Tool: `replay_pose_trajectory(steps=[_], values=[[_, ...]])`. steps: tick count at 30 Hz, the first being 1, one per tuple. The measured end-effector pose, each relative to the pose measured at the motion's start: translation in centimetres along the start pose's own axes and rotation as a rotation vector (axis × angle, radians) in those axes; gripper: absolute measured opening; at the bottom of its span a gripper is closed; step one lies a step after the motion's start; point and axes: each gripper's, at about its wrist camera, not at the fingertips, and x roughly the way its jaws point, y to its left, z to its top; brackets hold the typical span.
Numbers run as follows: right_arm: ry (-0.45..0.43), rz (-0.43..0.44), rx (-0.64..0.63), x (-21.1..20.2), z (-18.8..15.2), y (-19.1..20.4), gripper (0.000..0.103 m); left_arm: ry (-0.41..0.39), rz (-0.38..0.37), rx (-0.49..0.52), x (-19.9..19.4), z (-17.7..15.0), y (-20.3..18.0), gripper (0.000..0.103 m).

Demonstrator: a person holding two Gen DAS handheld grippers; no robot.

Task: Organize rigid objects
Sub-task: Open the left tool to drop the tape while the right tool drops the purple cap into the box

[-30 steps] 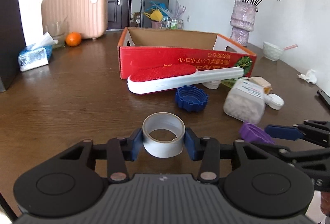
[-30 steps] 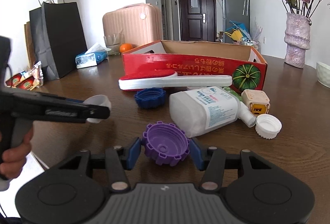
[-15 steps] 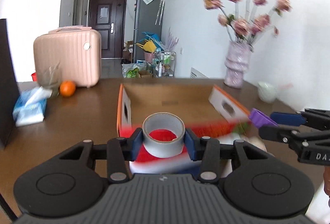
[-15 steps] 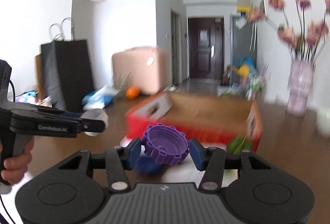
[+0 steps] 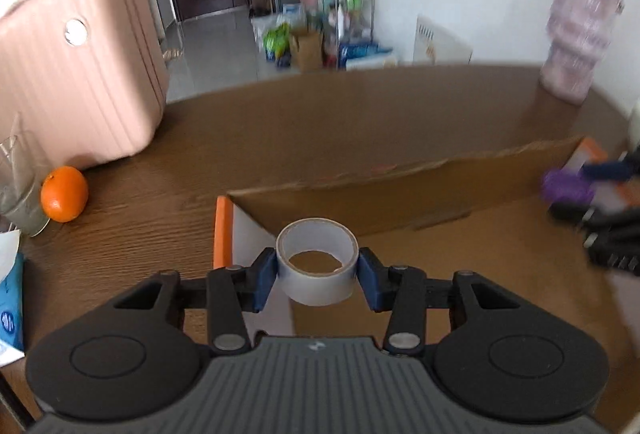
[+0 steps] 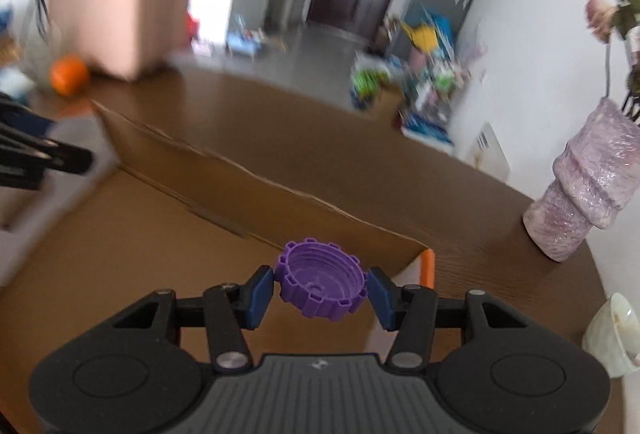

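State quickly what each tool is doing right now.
Left tool: closed on the tape roll, over the box.
Right tool: closed on the purple cap, also over the box.

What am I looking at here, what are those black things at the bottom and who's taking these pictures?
No robot here: a person holds a two-finger gripper in each hand, and each gripper carries a wide-angle camera looking forward along its fingers. The black shape at the bottom of each picture is the gripper's own body.

The left wrist view shows the left gripper shut on a roll of tape. The right wrist view shows the right gripper shut on a purple cap.

Both hang over an open cardboard box on a brown wooden table. Each view also catches the other gripper at its edge, blurred.

Also on the table: an orange, a pink suitcase, a purple vase and a pale bowl.
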Motion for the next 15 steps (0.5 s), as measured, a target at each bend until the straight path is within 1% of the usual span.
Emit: replay_pose_trajectory(steps=[1,3,4,5,7,9,10,11,13,14,15], values=[[0.012,-0.012,0.002,0.8,0.2,-0.1,0.051,-0.002,-0.002,0.013,0.4,-0.3,0.0,0.046],[0.027,-0.025,0.0,1.9,0.4,0.0,0.052,0.0,-0.05,0.008,0.2,-0.3,0.0,0.055],[0.032,-0.023,-0.003,2.2,0.3,0.1,0.052,-0.02,-0.053,0.001,-0.2,-0.7,0.3,0.064],[0.034,-0.022,-0.013,2.6,0.3,0.3,0.054,-0.04,-0.049,0.013,-0.5,-0.8,0.1,0.069],[0.025,-0.014,-0.013,2.3,-0.1,0.2,0.055,-0.053,-0.026,0.037,-0.9,-0.9,-0.1,0.069],[0.003,-0.024,-0.002,1.3,-0.2,0.0,0.06,-0.043,-0.025,0.029,-1.8,-0.8,0.0,0.069],[-0.008,-0.02,0.001,0.4,-0.2,-0.2,0.06,-0.047,-0.028,0.023,-2.7,-0.9,0.3,0.069],[-0.021,-0.012,0.001,-0.5,-0.2,-0.7,0.06,-0.058,-0.027,0.018,-3.9,-1.0,0.5,0.07],[-0.057,0.002,0.002,-3.5,-0.3,-1.0,0.065,-0.091,-0.015,0.007,-6.7,-1.1,1.4,0.074],[-0.072,0.005,0.0,-4.8,-0.3,-1.1,0.07,-0.109,-0.012,-0.003,-8.2,-1.1,2.0,0.075],[-0.092,0.007,-0.005,-6.5,-0.4,-1.2,0.072,-0.127,-0.012,-0.019,-9.8,-1.3,2.5,0.075]])
